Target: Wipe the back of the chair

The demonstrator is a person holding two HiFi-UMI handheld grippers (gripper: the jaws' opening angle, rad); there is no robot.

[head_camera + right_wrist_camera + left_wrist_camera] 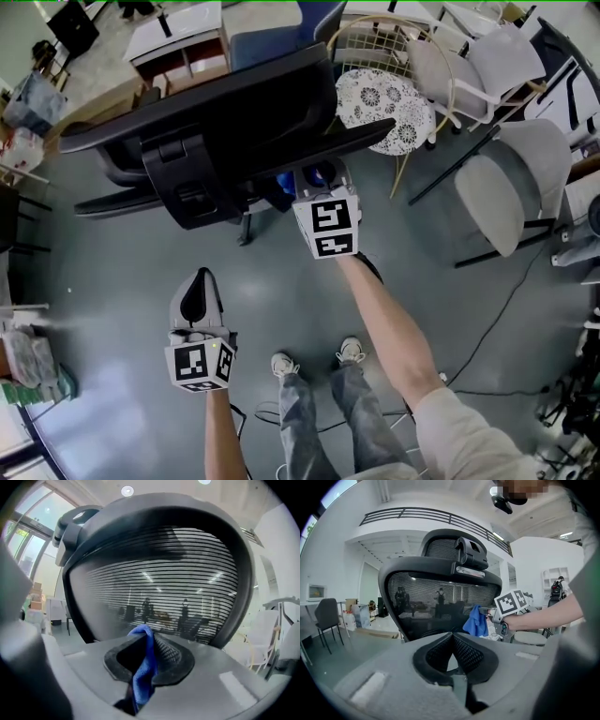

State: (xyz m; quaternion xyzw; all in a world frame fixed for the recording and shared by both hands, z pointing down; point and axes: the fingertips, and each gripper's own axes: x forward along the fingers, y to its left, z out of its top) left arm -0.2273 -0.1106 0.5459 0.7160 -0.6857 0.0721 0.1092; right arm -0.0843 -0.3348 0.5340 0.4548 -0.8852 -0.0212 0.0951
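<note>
1. The right gripper (317, 178) is clenching a blue cloth (284, 180). In the right gripper view the cloth (143, 667) is running down between the two pads and bunching at their tips.
2. That gripper is holding the cloth up at the back of the black mesh office chair (234, 103). In the left gripper view the cloth (476, 620) is hanging at the lower right part of the mesh backrest (440, 597), below the headrest (461, 550).
3. The mesh is filling most of the right gripper view, very near the jaws. I cannot tell whether the cloth is actually touching it.
4. The left gripper (198, 292) is hanging low over the grey floor (112, 309), well apart from the chair. Its jaws are closed together with nothing between them.
5. A white wire chair with a lace cushion (384, 108) is standing just beside the office chair.
</note>
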